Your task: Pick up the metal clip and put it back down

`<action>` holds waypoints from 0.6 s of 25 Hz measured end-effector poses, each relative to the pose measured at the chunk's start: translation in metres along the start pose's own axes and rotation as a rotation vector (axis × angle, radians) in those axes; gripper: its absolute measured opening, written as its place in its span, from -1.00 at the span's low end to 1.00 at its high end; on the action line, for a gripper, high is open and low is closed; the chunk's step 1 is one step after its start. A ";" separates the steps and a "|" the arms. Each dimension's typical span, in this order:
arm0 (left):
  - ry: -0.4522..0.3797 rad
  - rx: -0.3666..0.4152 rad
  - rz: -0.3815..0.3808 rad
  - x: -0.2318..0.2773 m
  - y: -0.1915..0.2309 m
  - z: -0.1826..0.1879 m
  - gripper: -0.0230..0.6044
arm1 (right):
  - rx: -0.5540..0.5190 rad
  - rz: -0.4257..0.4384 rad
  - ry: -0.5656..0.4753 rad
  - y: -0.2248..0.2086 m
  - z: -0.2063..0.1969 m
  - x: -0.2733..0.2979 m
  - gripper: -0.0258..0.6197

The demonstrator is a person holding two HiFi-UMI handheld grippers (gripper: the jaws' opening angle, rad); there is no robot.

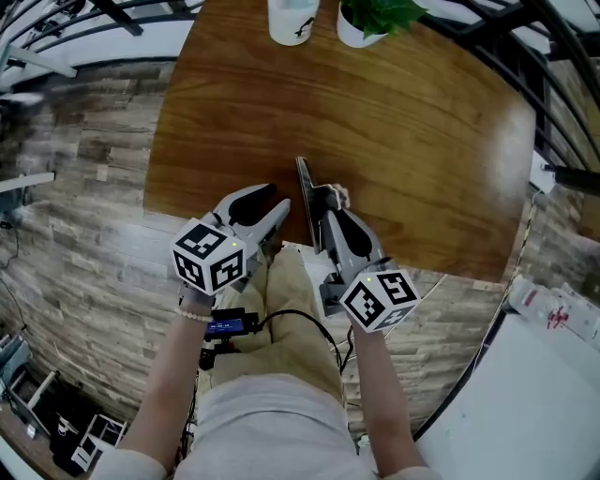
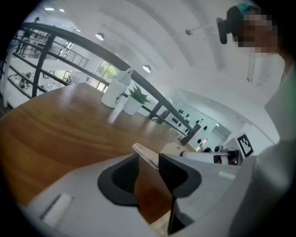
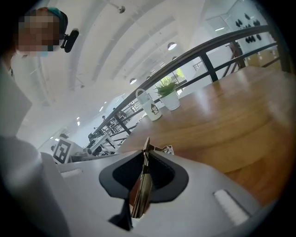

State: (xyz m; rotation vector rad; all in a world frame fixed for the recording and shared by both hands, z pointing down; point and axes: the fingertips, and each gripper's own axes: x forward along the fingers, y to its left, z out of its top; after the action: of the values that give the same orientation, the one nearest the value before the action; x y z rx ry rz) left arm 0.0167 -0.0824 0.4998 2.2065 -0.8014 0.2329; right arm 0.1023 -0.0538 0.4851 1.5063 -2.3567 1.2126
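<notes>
We had the metal clip [image 3: 142, 187] pinched edge-on in the right hand-held gripper [image 3: 144, 152], over the near edge of the desk [image 1: 422, 169], long axis pointing away from us. The left hand-held gripper [image 1: 267, 211] sat just beside it, jaws apart and empty, so putting it down looked like the right's job

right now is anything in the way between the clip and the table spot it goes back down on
Nothing visible. The right tool is shut on the metal clip over bare table; the mug and plant sit at the far edge.
</notes>
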 end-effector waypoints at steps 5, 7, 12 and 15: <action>-0.078 -0.213 -0.051 0.006 0.008 0.003 -0.49 | 0.026 0.053 -0.033 0.011 0.006 -0.003 -0.73; -0.106 -0.284 -0.073 0.008 0.011 0.005 -0.46 | 0.033 0.075 -0.046 0.015 0.009 -0.004 -0.74; -0.132 -0.388 -0.147 0.016 0.010 0.008 -0.31 | 0.015 0.119 -0.059 0.027 0.016 -0.005 -0.74; -0.157 -0.442 -0.177 0.018 0.009 0.011 -0.29 | 0.016 0.139 -0.064 0.031 0.019 -0.006 -0.74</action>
State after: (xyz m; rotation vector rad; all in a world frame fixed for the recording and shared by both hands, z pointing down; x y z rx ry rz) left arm 0.0241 -0.1035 0.5042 1.8733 -0.6606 -0.1914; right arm 0.0872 -0.0557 0.4517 1.4278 -2.5367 1.2330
